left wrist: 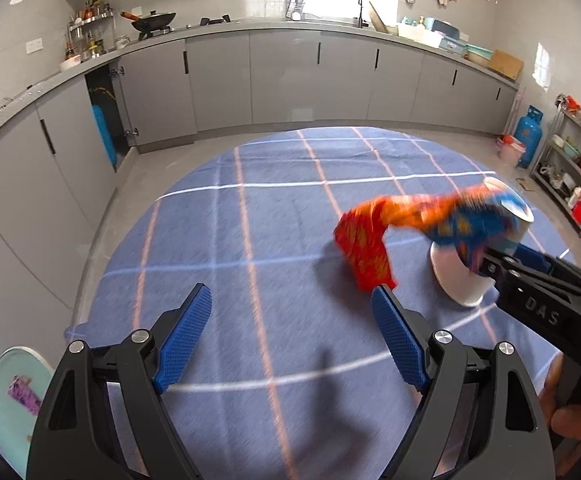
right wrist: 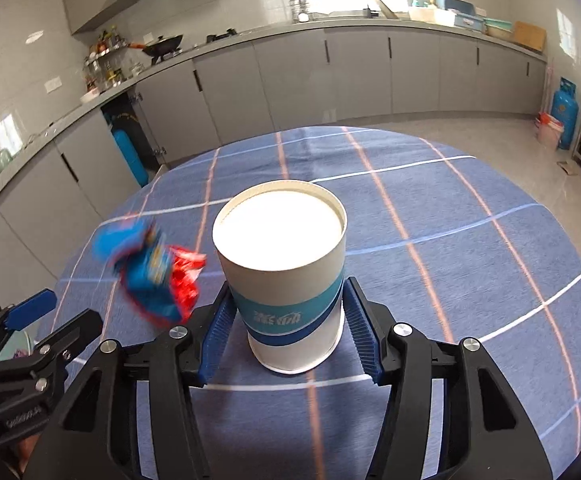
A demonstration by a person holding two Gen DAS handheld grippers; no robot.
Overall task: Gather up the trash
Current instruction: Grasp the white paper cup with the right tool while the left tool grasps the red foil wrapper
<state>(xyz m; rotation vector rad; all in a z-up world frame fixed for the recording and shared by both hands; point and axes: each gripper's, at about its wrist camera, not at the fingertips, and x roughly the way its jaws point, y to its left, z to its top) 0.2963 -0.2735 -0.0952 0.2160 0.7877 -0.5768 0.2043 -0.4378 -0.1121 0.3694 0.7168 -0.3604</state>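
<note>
A white paper cup (right wrist: 286, 280) with a blue band stands upright and empty on the blue checked tablecloth (right wrist: 450, 240). My right gripper (right wrist: 290, 320) is shut on the cup's lower half, one pad against each side. In the left wrist view the same cup (left wrist: 454, 276) and right gripper (left wrist: 502, 258) are at the right. A crumpled red, orange and blue snack wrapper (right wrist: 154, 272) is motion-blurred just left of the cup, held by neither gripper. It appears as a wrapper (left wrist: 402, 220) reaching from near the cup's rim. My left gripper (left wrist: 292, 320) is open and empty over the cloth.
A mint plate (left wrist: 6, 376) holding a purple wrapper sits at the table's near left edge. The round table ends beyond the cup. Grey cabinets (left wrist: 218, 80) line the far wall, a blue gas cylinder (left wrist: 530, 132) and a metal shelf (left wrist: 574, 176) stand at the right.
</note>
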